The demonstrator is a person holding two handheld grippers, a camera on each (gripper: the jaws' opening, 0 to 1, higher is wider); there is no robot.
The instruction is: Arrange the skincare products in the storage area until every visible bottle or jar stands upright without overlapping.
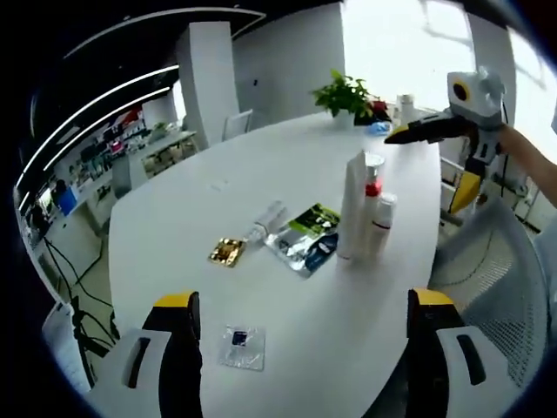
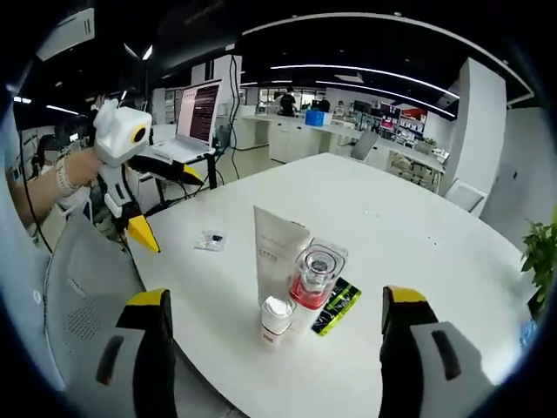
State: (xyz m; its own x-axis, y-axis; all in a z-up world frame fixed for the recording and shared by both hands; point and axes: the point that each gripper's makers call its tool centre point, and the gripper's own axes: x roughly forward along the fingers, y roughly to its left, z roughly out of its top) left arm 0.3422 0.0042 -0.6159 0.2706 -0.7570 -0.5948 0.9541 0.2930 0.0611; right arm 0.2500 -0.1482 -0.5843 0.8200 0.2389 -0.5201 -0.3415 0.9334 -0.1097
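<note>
Upright group: a tall white tube (image 1: 352, 205), a clear-capped bottle with red contents (image 1: 372, 202) and a short white bottle (image 1: 382, 223) stand close together on the white table (image 1: 261, 157), near the edge by the mesh chair (image 1: 487, 279). From the right gripper view the tube (image 2: 277, 246), the red bottle (image 2: 315, 277) and the short bottle (image 2: 277, 317) sit just beside one another; whether they touch I cannot tell.

Lying flat: a small clear tube (image 1: 266, 218), a green-and-black sachet (image 1: 308, 237), a gold sachet (image 1: 226, 252) and a clear packet with a dark square (image 1: 241, 347) lie on the table left of the group, the first three near each other, the packet apart and nearer the left tongs.

Progress: by my reading the three bottles are already standing; the small clear tube looks like the one container not yet upright, and the sachets are loose.

Left tongs (image 1: 300, 348): spread wide, holding nothing, above the table short of the packet.

Right tongs (image 2: 274, 348): spread wide, empty, framing the upright group without touching it.
</note>
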